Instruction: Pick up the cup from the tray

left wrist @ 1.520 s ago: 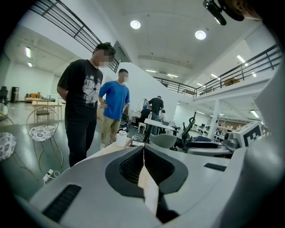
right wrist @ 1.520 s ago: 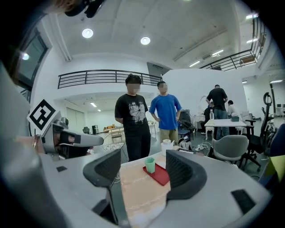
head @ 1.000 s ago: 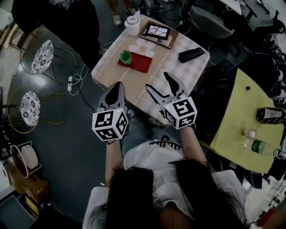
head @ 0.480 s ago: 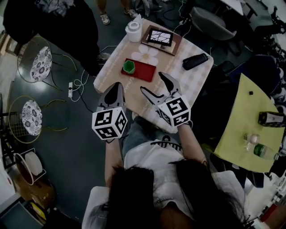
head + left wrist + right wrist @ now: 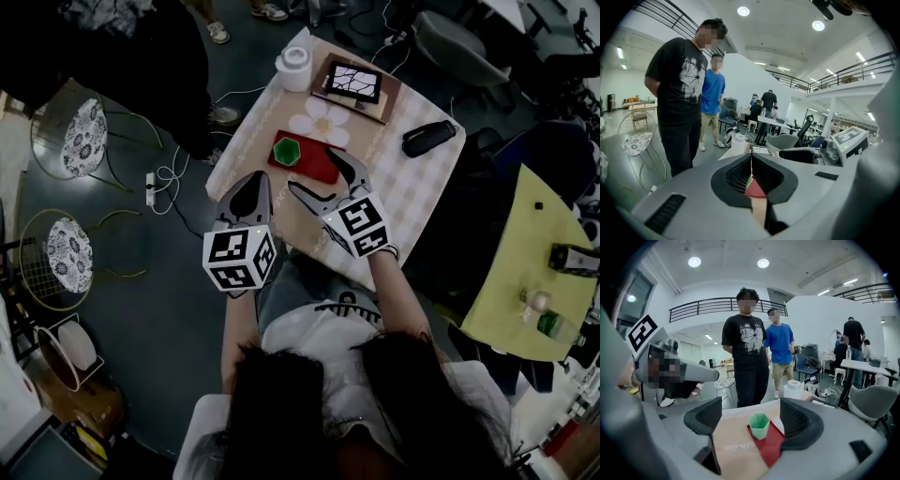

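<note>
A green hexagonal cup (image 5: 287,151) stands upright on the left end of a red tray (image 5: 315,164) on the checked table (image 5: 394,192). In the right gripper view the cup (image 5: 759,425) and tray (image 5: 771,447) lie just ahead, framed by the two fingers. My right gripper (image 5: 313,174) is open. Its jaws have just been opening, with nothing between the pads; one fingertip hangs over the tray's near right corner. My left gripper (image 5: 251,190) is shut and empty at the table's near left edge. Through its shut jaws (image 5: 751,161) only a sliver of the tray shows.
Behind the tray lie a flower-shaped mat (image 5: 317,127), a framed picture (image 5: 354,84), a white paper roll (image 5: 293,66) and a black case (image 5: 428,138). A person in black (image 5: 746,357) stands at the table's far left. Wire chairs (image 5: 82,131) stand left, a yellow-green table (image 5: 525,272) right.
Both grippers have moved forward over the table toward the tray. The right jaws have spread wider. The cup has not moved.
</note>
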{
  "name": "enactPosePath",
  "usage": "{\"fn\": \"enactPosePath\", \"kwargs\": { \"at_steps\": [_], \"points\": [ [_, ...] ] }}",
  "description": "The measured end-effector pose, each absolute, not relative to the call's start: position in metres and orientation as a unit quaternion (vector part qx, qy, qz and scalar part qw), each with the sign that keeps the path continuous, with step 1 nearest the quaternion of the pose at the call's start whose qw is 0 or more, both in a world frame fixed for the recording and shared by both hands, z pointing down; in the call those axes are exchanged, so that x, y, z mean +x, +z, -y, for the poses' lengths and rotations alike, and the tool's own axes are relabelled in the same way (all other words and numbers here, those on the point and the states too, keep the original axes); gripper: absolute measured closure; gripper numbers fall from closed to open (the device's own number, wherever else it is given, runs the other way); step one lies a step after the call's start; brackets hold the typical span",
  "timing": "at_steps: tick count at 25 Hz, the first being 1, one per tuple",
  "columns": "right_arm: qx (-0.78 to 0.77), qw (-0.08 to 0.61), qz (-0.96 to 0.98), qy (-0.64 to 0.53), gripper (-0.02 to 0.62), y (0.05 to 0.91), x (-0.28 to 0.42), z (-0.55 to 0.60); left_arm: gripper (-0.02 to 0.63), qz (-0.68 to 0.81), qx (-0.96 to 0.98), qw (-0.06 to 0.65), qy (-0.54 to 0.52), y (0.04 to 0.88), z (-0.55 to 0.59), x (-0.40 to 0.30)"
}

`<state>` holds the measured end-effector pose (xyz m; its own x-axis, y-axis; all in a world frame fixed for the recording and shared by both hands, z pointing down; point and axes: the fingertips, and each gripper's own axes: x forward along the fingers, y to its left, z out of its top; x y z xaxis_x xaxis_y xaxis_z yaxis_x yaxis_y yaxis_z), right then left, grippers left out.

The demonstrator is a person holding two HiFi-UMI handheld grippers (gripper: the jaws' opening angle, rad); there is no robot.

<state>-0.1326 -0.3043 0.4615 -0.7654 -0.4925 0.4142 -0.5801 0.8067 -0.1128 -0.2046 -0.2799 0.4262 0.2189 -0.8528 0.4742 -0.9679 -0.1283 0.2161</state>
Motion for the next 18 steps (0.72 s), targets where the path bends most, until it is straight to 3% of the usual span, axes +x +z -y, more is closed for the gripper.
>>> {"fn": "enactPosePath", "kwargs": {
  "at_steps": [18],
  "points": [
    [0.259,0.268,0.919,0.131,0.215,0.57,-0.19,0.35,0.597,0.602,0.734,0.28,0.143,0.48,0.334,-0.249]
  ]
}}
